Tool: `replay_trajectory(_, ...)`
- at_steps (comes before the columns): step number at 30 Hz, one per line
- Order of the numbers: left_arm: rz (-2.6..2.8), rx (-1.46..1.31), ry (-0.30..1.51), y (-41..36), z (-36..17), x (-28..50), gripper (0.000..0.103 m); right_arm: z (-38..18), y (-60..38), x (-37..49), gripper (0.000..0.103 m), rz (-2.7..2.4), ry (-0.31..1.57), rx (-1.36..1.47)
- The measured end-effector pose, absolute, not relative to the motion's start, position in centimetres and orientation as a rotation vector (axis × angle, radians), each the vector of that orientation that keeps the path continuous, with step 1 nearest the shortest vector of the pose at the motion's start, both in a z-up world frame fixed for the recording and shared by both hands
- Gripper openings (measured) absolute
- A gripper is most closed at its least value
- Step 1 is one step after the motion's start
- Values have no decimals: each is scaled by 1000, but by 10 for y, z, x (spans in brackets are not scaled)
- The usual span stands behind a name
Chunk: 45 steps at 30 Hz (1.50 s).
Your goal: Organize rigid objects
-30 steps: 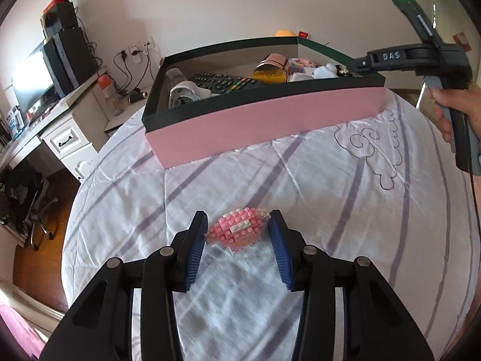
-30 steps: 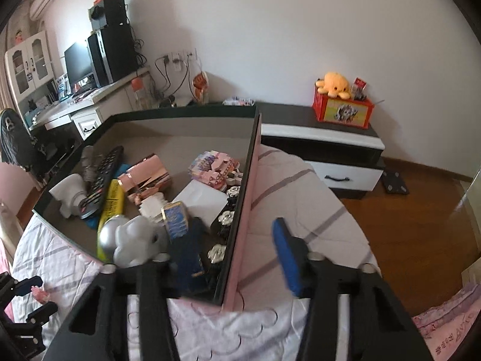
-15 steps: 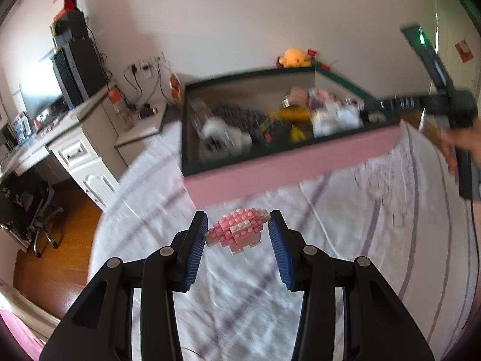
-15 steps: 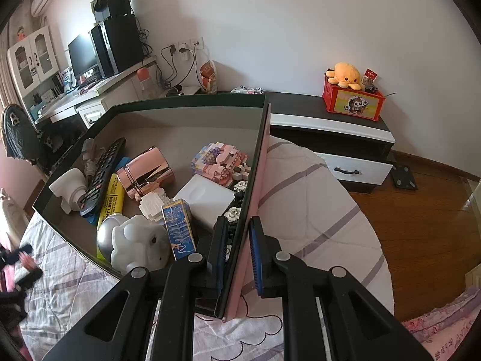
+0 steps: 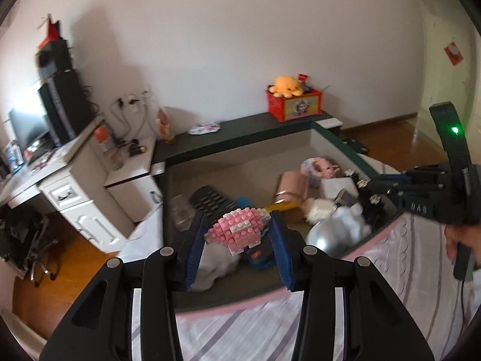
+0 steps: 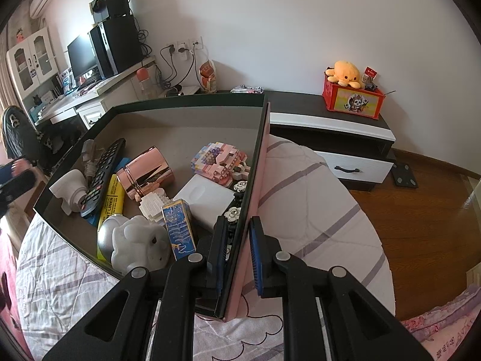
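Observation:
My left gripper [image 5: 237, 234] is shut on a pink and white brick model [image 5: 237, 231] and holds it in the air above the near left part of the pink box [image 5: 240, 303]. The box lies on the bed and holds several items: a black remote [image 6: 102, 177], a rose-gold cup [image 6: 145, 172], a yellow tube [image 6: 112, 201], a white plush [image 6: 139, 243] and another pink brick model [image 6: 221, 162]. My right gripper [image 6: 239, 251] is shut on the box's right wall [image 6: 255, 186], one finger inside and one outside. In the left wrist view that gripper [image 5: 421, 189] shows at the right with a hand on it.
A white quilt with purple stripes [image 6: 312, 210] covers the bed around the box. A dark low cabinet [image 6: 330, 114] with a red box and an orange plush [image 6: 345, 73] stands behind. A desk with a monitor and speakers [image 6: 99, 57] lies to the left. Wooden floor [image 6: 427, 210] shows at right.
My left gripper rose off the quilt with the pink brick model and moved forward over the box. My right gripper's jaws came together on the box's right wall and stayed there.

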State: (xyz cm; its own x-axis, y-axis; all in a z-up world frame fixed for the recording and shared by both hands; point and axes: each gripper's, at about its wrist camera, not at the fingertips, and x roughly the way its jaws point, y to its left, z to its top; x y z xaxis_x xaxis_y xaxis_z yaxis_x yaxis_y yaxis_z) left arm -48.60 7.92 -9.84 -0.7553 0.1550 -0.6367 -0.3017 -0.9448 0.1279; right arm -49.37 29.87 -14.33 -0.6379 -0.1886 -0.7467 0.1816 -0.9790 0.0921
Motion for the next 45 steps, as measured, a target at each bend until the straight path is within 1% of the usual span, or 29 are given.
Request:
replay_trajectory(7, 2648, -1037, 327, 115, -122, -520, 43, -144, 300, -493, 15, -2667, -10, 1218)
replay_trajectory(15, 2645, -1074, 340, 126, -136, -527, 44, -144, 300, -494, 15, -2665, -11, 1216)
replay_trajectory(16, 2656, -1073, 338, 125, -136, -528, 47, -144, 300, -494, 15, -2666, -15, 1217)
replay_trajectory(17, 2666, -1076, 331, 124, -136, -528, 53, -144, 300, -494, 15, -2666, -14, 1217)
replay_trajectory(18, 2672, -1074, 323, 123, -135, -528, 55, -144, 299, -493, 15, -2667, -13, 1217)
replay_trajectory(19, 2673, -1066, 317, 122, -134, -526, 61, -144, 299, -493, 16, -2667, -16, 1218)
replay_trajectory(20, 2675, -1060, 314, 121, -133, -525, 75, -144, 299, -493, 16, -2665, -21, 1220)
replay_trajectory(21, 2686, -1050, 311, 120, -131, -523, 83, -144, 300, -493, 16, -2665, -25, 1221)
replay_trajectory(22, 2706, -1032, 310, 119, -128, -520, 96, -144, 300, -492, 16, -2665, -25, 1222)
replay_trajectory(23, 2722, -1019, 313, 117, -125, -517, 102, -144, 300, -492, 16, -2666, -25, 1223)
replay_trajectory(25, 2764, -970, 319, 112, -118, -510, 102, -142, 299, -490, 16, -2669, -24, 1220)
replay_trajectory(29, 2810, -952, 267, 99, -106, -502, 103, -135, 300, -483, 16, -2687, -28, 1201)
replay_trajectory(30, 2821, -945, 256, 95, -103, -499, 103, -131, 300, -481, 22, -2698, -28, 1189)
replay_trajectory(31, 2834, -937, 245, 91, -100, -495, 103, -127, 300, -477, 35, -2708, -30, 1175)
replay_trajectory(32, 2841, -931, 240, 89, -97, -492, 103, -123, 299, -474, 42, -2715, -32, 1161)
replay_trajectory(33, 2851, -917, 231, 86, -94, -488, 103, -118, 299, -470, 56, -2729, -33, 1138)
replay_trajectory(34, 2859, -901, 216, 83, -90, -484, 103, -111, 297, -463, 63, -2744, -29, 1104)
replay_trajectory(35, 2860, -894, 208, 80, -88, -480, 103, -107, 295, -459, 65, -2751, -24, 1088)
replay_trajectory(36, 2864, -885, 202, 78, -85, -477, 103, -101, 293, -454, 73, -2762, -17, 1063)
replay_trajectory(37, 2876, -871, 192, 76, -82, -472, 103, -95, 291, -449, 84, -2776, -15, 1034)
replay_trajectory(41, 2895, -830, 162, 72, -71, -456, 103, -76, 284, -429, 86, -2812, -17, 948)
replay_trajectory(42, 2902, -811, 160, 70, -68, -449, 103, -72, 281, -425, 90, -2822, -11, 935)
replay_trajectory(43, 2907, -792, 160, 69, -65, -443, 103, -68, 278, -419, 98, -2838, 2, 911)
replay_trajectory(44, 2910, -780, 162, 69, -63, -438, 103, -65, 275, -414, 103, -2848, 14, 889)
replay_trajectory(45, 2917, -760, 165, 69, -59, -431, 103, -61, 272, -408, 103, -2855, 23, 866)
